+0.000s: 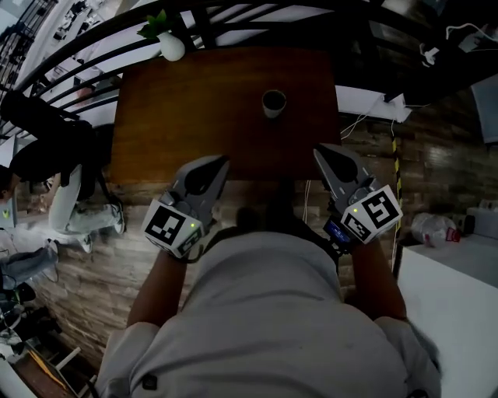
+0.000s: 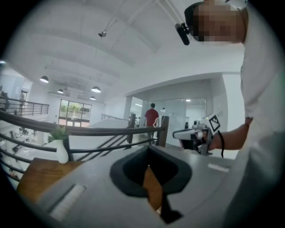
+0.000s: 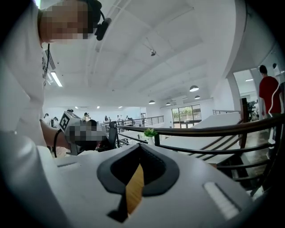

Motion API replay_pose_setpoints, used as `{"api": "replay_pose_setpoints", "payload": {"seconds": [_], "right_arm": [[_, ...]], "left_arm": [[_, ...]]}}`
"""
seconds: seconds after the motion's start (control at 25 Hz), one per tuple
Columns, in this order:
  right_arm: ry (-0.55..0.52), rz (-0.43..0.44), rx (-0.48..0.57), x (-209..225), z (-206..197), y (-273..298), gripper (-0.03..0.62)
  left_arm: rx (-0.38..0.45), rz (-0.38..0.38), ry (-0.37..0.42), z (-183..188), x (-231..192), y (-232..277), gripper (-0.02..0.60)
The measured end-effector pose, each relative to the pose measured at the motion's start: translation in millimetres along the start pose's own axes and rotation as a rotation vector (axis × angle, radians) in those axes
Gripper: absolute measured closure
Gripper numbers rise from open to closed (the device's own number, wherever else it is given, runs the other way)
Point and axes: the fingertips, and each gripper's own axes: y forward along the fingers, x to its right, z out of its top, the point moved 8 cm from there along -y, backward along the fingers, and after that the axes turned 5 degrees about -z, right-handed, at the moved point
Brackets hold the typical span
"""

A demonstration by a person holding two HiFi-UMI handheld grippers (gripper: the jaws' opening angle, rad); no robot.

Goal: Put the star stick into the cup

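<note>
A small cup [image 1: 273, 102] stands upright on the brown wooden table [image 1: 194, 116], toward its far middle. No star stick shows in any view. My left gripper [image 1: 223, 161] hovers over the table's near edge, left of centre, its jaws closed to a point with nothing between them. My right gripper [image 1: 318, 151] is held at the near right edge, also shut and empty. In the left gripper view the closed jaws [image 2: 149, 147] point up past the railing. The right gripper view shows its own closed jaws [image 3: 139, 146] the same way.
A white vase with a green plant [image 1: 170, 45] sits at the table's far left corner. A dark railing [image 1: 233, 12] runs behind the table. A white cabinet [image 1: 451, 303] stands at my right, and a chair [image 1: 47, 155] at the left.
</note>
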Motion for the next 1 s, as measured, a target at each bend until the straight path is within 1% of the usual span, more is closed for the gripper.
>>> {"api": "replay_pose_setpoints", "payload": {"seconds": [0.16, 0.24, 0.32, 0.4, 0.48, 0.6, 0.76, 1.0], "right_arm": [[0.013, -0.033, -0.017, -32.1, -4.2, -18.5, 0.586], [0.003, -0.043, -0.025, -41.5, -4.4, -31.5, 0.586], [-0.007, -0.045, -0.03, -46.7, -4.4, -44.8, 0.586], [-0.011, -0.039, -0.025, -49.1, -2.7, -57.0, 0.586], [-0.012, -0.023, -0.022, -49.2, -0.2, -68.2, 0.586], [-0.016, 0.009, -0.032, -45.9, 1.8, -81.9, 0.586], [-0.022, 0.055, -0.044, -42.0, -3.7, -109.0, 0.586], [-0.028, 0.117, -0.078, -42.5, -27.6, -166.1, 0.586]], "left_arm": [[-0.011, -0.043, -0.014, -8.7, 11.4, -21.1, 0.578], [-0.001, -0.06, -0.026, -7.3, 21.2, -26.5, 0.578], [0.017, -0.061, -0.036, -4.0, 32.8, -31.4, 0.578], [0.019, -0.051, -0.019, -1.1, 45.6, -34.1, 0.578], [0.013, -0.045, 0.001, 0.7, 60.3, -33.0, 0.578], [0.004, -0.041, 0.012, 1.4, 81.7, -27.9, 0.578], [-0.001, -0.026, 0.008, -5.5, 117.3, -14.9, 0.578], [0.003, -0.013, -0.018, -22.2, 183.5, 1.2, 0.578]]}}
